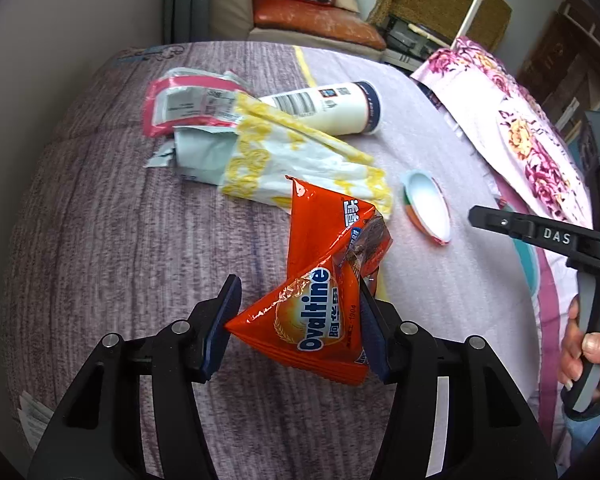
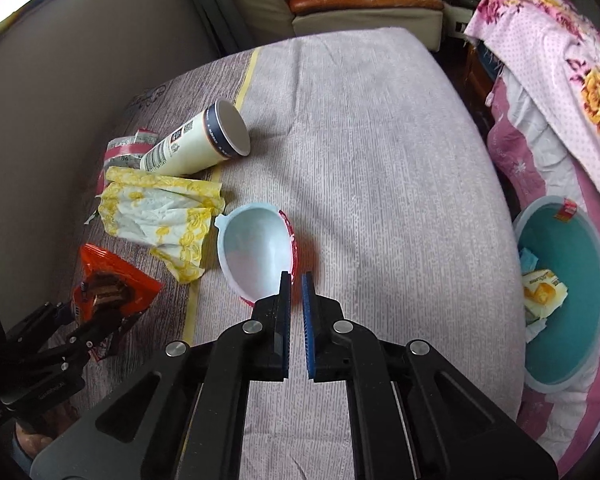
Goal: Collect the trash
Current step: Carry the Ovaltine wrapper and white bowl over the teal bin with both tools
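Note:
My left gripper is shut on an orange Ovaltine wrapper and holds it above the table; the wrapper also shows in the right wrist view. My right gripper is nearly shut and empty, its tips just over the near rim of a small white cup with a red outside, lying on its side. That cup also shows in the left wrist view. A yellow-and-white crumpled wrapper, a tipped paper cup and a pink-edged packet lie further back.
A teal basin holding some trash sits low at the right, beside a floral cloth. The table has a grey-pink striped cover. A wall runs along the left, a sofa stands behind.

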Demonstrator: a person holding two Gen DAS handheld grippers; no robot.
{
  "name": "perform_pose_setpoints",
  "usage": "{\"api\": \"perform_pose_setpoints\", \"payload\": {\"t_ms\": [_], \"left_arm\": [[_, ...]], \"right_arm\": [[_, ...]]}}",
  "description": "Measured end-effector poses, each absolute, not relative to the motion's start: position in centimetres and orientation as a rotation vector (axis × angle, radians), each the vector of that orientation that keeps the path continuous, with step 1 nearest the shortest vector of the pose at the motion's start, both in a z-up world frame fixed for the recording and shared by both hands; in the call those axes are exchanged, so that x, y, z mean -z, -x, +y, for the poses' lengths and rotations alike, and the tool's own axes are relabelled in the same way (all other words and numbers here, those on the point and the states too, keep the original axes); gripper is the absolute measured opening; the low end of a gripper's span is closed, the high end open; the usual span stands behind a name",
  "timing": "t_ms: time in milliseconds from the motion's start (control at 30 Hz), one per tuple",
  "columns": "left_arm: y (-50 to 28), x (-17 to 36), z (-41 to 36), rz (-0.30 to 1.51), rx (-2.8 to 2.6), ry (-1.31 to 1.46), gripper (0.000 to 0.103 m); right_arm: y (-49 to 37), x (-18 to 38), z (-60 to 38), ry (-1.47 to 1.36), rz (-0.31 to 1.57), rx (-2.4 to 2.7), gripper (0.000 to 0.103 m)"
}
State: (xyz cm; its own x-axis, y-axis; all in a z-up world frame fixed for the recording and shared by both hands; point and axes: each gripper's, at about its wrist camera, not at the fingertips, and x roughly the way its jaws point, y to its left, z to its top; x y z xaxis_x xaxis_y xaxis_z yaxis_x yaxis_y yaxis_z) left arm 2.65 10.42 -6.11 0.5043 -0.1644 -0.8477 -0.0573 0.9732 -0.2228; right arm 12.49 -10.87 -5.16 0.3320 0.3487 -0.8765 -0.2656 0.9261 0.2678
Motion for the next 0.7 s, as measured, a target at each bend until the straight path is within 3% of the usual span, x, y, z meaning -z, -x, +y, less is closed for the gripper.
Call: {"api": "perform_pose_setpoints", "payload": {"t_ms": [33, 133, 467, 500, 533, 567, 700], "left_arm": [[-2.8, 6.1, 10.4, 1.045, 0.064, 0.242, 0.057], [-3.1, 6.3, 11.1, 1.052, 0.055, 0.272, 0.057], [-3.8, 6.0, 13.4, 1.04, 0.021, 0.32, 0.057], [-3.9, 6.0, 13.5, 1.04, 0.02, 0.323, 0.057], [-3.9, 6.0, 13.5, 1.041, 0.02, 0.325, 0.057], [-4.0, 6.1, 13.5, 1.042, 0.02, 0.326, 0.057], [-4.3, 6.1, 12.8, 1.049, 0.03, 0.317, 0.057]], "right_arm": [[-12.7, 5.2, -10.9, -0.083, 1.167, -0.409, 0.011], [-13.2, 5.7, -10.7, -0.095, 1.173, -0.42, 0.034], [-14.6, 7.4, -8.3, -0.052, 1.153, -0.447, 0.034], [-14.7, 7.7, -8.0, -0.045, 1.157, -0.453, 0.034], [-14.7, 7.8, -7.8, -0.041, 1.161, -0.457, 0.024], [-14.7, 7.8, -7.7, -0.034, 1.166, -0.459, 0.004], [-14.0, 7.1, -8.3, -0.037, 1.152, -0.452, 0.004]]}}
